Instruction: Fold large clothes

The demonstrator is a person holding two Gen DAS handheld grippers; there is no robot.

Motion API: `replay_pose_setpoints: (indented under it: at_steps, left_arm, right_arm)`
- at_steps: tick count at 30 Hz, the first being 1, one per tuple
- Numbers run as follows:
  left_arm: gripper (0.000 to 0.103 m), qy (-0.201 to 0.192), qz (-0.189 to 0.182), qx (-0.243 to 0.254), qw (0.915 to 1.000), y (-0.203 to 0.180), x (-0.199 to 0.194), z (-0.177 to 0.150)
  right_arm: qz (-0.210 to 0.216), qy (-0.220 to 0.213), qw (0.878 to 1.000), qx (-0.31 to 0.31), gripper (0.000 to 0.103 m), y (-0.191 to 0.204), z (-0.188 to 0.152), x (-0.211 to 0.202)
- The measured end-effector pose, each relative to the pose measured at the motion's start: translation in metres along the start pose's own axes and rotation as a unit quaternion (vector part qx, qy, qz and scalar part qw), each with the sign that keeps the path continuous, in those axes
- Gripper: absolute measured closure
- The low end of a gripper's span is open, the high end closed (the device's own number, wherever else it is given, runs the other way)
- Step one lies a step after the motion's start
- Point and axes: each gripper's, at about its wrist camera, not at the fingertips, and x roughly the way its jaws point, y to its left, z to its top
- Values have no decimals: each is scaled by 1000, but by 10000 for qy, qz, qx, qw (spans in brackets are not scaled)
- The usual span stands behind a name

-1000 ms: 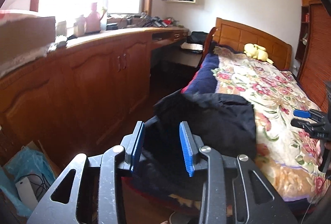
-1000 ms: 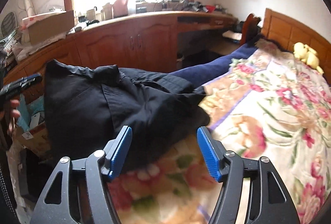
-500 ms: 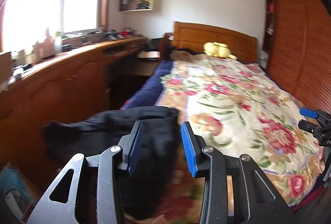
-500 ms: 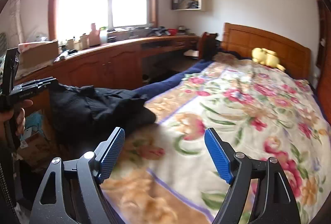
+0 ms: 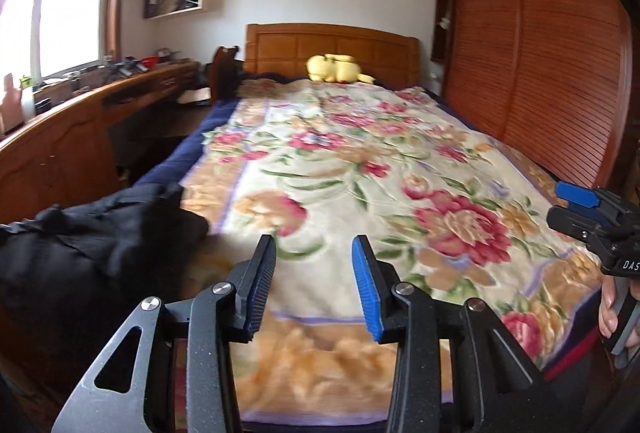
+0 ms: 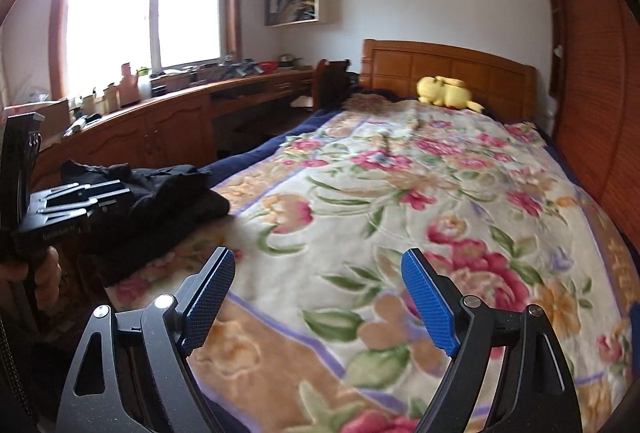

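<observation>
**Both tools are empty, and the black clothes wait at the bed's corner**

Closest in the left wrist view is the left tool [image 5: 314, 283]. Its blue ribbed pads [image 5: 365, 287] stand a little way apart, with nothing between them. It hangs over the near end of the bed, above the soft flowered blanket [image 5: 360, 193].

In the right wrist view, the right tool [image 6: 318, 297] has its blue pads spread wide. It holds nothing too, and it also hangs above the flowered blanket.

A bit further off, to the left, is the big crumpled black piece of clothing [image 5: 80, 253]. It lies in a heap on the near left corner of the bed, and part of it droops over the edge. It is bunched up, not flat. Neither tool is touching it.

I think the folding has not really begun. The step now looks like getting ready to pick the clothing up.

Next, both tools would need to go left to the heap. Each should pinch a different edge or corner. Then they could pull the cloth out flat on the open blanket. Finding a real edge in that dark lump may be hard.

Far away, a yellow stuffed toy [image 5: 336, 69] sits by the wooden headboard [image 5: 332, 45]. A long wooden table [image 6: 168, 121] runs under the window.
</observation>
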Motion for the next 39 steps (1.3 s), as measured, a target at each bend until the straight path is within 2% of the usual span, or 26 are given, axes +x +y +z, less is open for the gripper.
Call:
replay_pose_setpoints:
  at_steps: [9, 13, 21, 32, 39]
  left_arm:
    - [58, 131, -269, 128, 9995, -70, 8, -18]
    - [57, 179, -359, 186, 9990, -90, 9, -21]
    - [56, -68, -397, 401, 9984, -125, -10, -10]
    - [53, -521, -656, 348, 9959, -144, -56, 11]
    - [52, -654, -596, 337, 9955, -144, -67, 11]
  right_arm:
    - [-466, 19, 9973, 561, 17, -15, -18, -35]
    - [-652, 52, 9947, 796, 17, -19, -24, -47]
    - [-900, -373, 9905, 971, 17, -8, -17, -91]
    - [-1178, -1066, 9839, 819, 17, 43, 5, -166]
    - [-1216, -1076, 9837, 774, 17, 66, -6, -178]
